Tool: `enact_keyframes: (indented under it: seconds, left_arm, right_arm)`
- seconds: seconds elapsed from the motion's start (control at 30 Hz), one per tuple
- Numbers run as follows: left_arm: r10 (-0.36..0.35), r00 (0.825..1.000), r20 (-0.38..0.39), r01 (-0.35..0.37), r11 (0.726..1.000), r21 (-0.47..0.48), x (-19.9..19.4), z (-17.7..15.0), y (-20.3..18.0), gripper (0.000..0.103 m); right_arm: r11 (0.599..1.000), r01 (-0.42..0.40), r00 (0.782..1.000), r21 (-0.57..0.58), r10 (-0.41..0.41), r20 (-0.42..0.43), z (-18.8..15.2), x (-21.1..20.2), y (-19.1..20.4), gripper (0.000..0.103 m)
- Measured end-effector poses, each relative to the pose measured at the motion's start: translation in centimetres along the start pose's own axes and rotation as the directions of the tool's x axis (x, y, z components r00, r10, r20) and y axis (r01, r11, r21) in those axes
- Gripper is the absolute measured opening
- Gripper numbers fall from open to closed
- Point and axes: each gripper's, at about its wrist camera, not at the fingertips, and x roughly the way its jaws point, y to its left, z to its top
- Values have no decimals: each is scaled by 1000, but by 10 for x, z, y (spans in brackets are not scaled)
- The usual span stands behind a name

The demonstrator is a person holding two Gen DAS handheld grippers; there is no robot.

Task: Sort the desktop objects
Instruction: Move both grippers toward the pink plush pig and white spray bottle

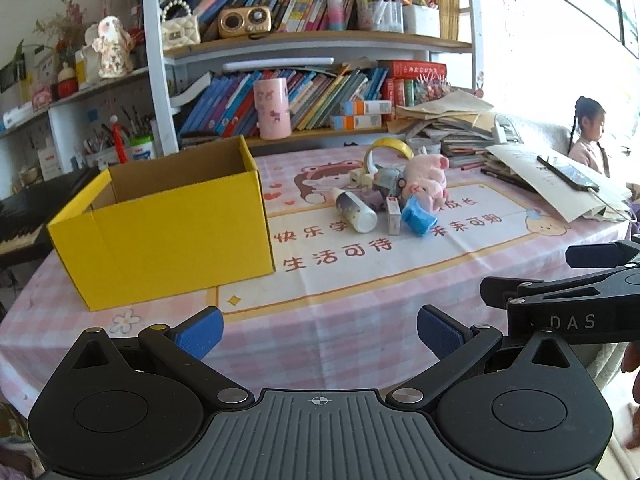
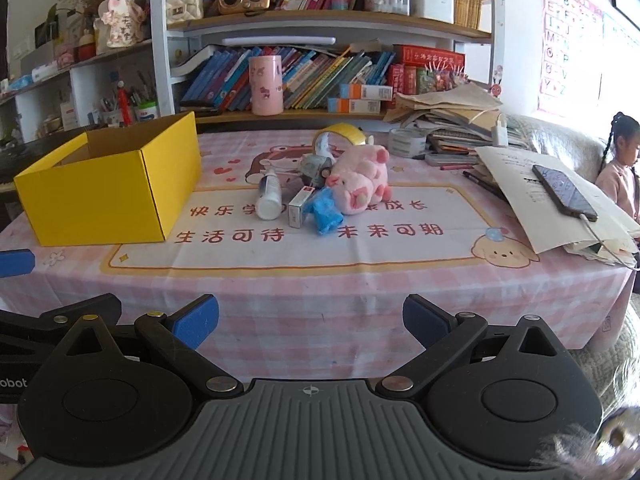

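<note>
An open yellow cardboard box (image 1: pixel 168 224) (image 2: pixel 108 184) stands on the left of the table. A pile lies in the middle: a pink plush pig (image 1: pixel 426 180) (image 2: pixel 362 180), a white bottle (image 1: pixel 356 210) (image 2: pixel 269 194), a small white carton (image 1: pixel 393 216) (image 2: pixel 298 206), a crumpled blue item (image 1: pixel 418 216) (image 2: pixel 326 212), a grey toy (image 1: pixel 386 180) (image 2: pixel 316 166) and a yellow tape roll (image 1: pixel 388 150) (image 2: pixel 340 132). My left gripper (image 1: pixel 318 330) is open and empty at the table's near edge. My right gripper (image 2: pixel 310 320) is open and empty, also short of the near edge, to the left gripper's right.
Papers with a phone (image 2: pixel 564 192) on top and stacked books (image 1: pixel 452 128) fill the table's right side. A bookshelf with a pink cup (image 2: pixel 266 84) stands behind the table. A child (image 2: pixel 622 164) sits at the far right. A pink checked cloth (image 2: pixel 280 280) covers the table.
</note>
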Motion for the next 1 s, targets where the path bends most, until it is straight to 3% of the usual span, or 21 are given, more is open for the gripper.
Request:
enact_keyframes:
  seconds: [0.57,1.0]
  left_arm:
    - [-12,999,-48,11,1000,-23,62,28,-22,103]
    - [33,995,-98,-39,998,-57,105,59,-41,103]
  right_arm:
    - [999,46,998,24,-45,-48,33,53,-47,100]
    - [1000,-30,998,2,30,-47,73,100,-81,100]
